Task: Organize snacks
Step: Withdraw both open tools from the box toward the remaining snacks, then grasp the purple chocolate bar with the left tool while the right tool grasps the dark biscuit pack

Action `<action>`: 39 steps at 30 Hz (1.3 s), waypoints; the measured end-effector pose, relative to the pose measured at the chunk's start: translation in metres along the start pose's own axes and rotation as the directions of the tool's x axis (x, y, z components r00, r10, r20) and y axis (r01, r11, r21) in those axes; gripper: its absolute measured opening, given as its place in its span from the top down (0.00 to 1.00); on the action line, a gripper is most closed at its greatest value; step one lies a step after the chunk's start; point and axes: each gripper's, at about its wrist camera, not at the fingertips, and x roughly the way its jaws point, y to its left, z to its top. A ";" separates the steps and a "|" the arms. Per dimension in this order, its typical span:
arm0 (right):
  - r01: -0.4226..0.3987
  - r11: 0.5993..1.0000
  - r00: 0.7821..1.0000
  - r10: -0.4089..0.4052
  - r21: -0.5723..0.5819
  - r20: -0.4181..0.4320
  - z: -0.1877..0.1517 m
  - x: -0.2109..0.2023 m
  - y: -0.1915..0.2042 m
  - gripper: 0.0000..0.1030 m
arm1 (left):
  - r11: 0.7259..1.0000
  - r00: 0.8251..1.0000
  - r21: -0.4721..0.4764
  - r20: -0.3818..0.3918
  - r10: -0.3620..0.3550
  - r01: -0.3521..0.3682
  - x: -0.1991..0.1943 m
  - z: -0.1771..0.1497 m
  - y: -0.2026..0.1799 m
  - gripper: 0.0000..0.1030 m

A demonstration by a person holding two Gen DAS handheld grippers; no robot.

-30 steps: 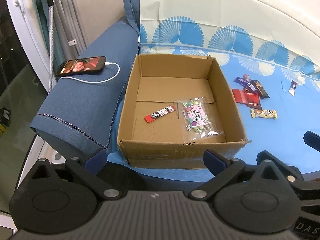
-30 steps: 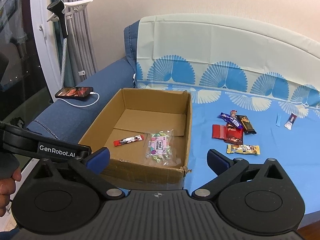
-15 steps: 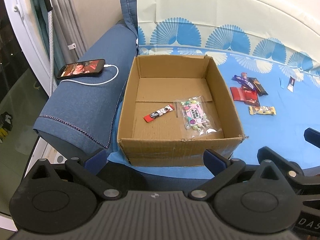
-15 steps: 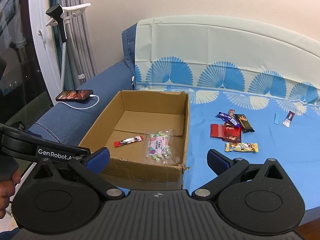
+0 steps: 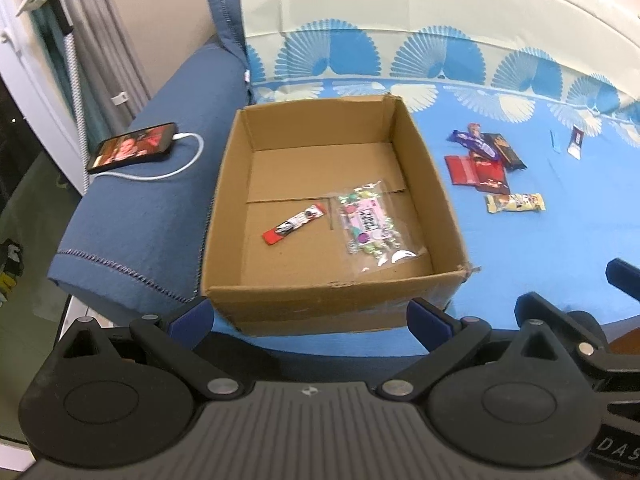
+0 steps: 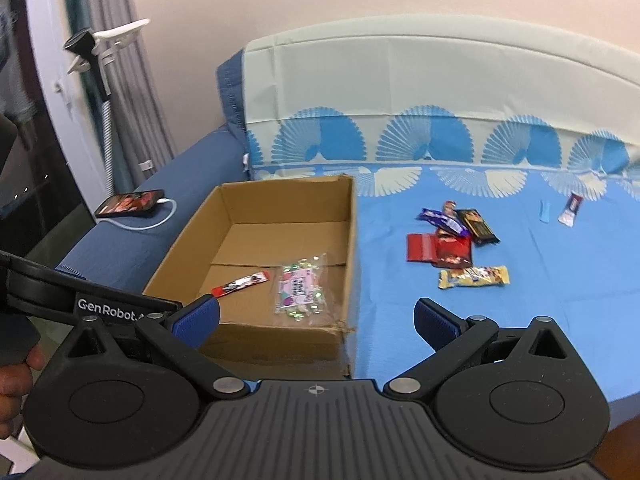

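Now, left gripper: we are holding it with the fingers wide apart and nothing between them, just in front of the near wall of the cardboard box.
Right gripper: we are keeping its blue pads spread apart too, empty, low before the box's near right corner.
Cardboard box: it is sitting open on the blue sofa cover, against the dark blue armrest.
Inside the box: a red stick sachet is lying on the floor of the box, and just beside it a clear bag of candies with a pink label.
Loose snacks: we are seeing them on the cover to the right of the box, well apart from both grippers: a purple bar, a dark bar, red wrappers and a yellow bar lying near together.
Farther right: a small white and red sachet is lying alone.
Armrest: a phone with a lit screen is resting there, with a white cable plugged in.
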 end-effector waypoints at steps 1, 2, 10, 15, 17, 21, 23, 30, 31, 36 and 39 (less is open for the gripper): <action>0.006 1.000 1.000 -0.006 0.012 -0.002 0.000 0.001 -0.005 0.00 | 1.000 1.000 0.007 -0.005 -0.005 0.005 0.002 0.004 -0.005 0.00; 0.014 1.000 1.000 -0.014 0.027 -0.004 0.000 0.002 -0.011 0.00 | 1.000 1.000 0.011 -0.009 -0.009 0.009 0.004 0.007 -0.009 0.00; 0.082 0.989 0.996 -0.079 0.124 -0.030 -0.003 0.007 -0.059 0.00 | 0.997 0.999 0.067 -0.027 -0.025 0.027 0.018 0.032 -0.051 0.00; 0.140 0.978 0.990 -0.137 0.157 -0.030 -0.003 0.011 -0.091 0.00 | 0.994 0.999 0.098 -0.031 -0.040 0.042 0.031 0.054 -0.079 0.00; 0.172 0.969 0.985 -0.169 0.180 -0.031 -0.001 0.015 -0.109 0.00 | 0.993 0.999 0.106 -0.027 -0.042 0.045 0.037 0.066 -0.091 0.00; 0.234 0.947 0.972 -0.232 0.222 -0.033 0.006 0.025 -0.144 0.00 | 0.991 0.999 0.131 -0.013 -0.035 0.036 0.057 0.095 -0.122 0.00; 0.259 0.936 0.965 -0.261 0.237 -0.025 0.012 0.035 -0.162 0.00 | 0.988 0.999 0.149 -0.006 -0.035 0.036 0.072 0.114 -0.142 0.00; 0.310 0.929 0.949 -0.316 0.201 0.002 0.041 0.105 -0.222 0.00 | 0.985 0.999 0.170 0.004 -0.038 0.037 0.151 0.186 -0.205 0.00; 0.311 0.931 0.948 -0.318 0.189 0.005 0.046 0.120 -0.230 0.00 | 0.985 0.999 0.165 -0.009 -0.041 0.042 0.170 0.199 -0.216 0.00; 0.306 0.943 0.952 -0.301 0.131 -0.059 0.064 0.209 -0.272 0.00 | 0.989 0.990 0.097 -0.093 -0.107 0.116 0.258 0.244 -0.243 0.00; 0.289 0.954 0.955 -0.281 0.076 -0.100 0.070 0.264 -0.287 0.00 | 0.991 0.981 0.047 -0.160 -0.114 0.123 0.313 0.262 -0.256 0.00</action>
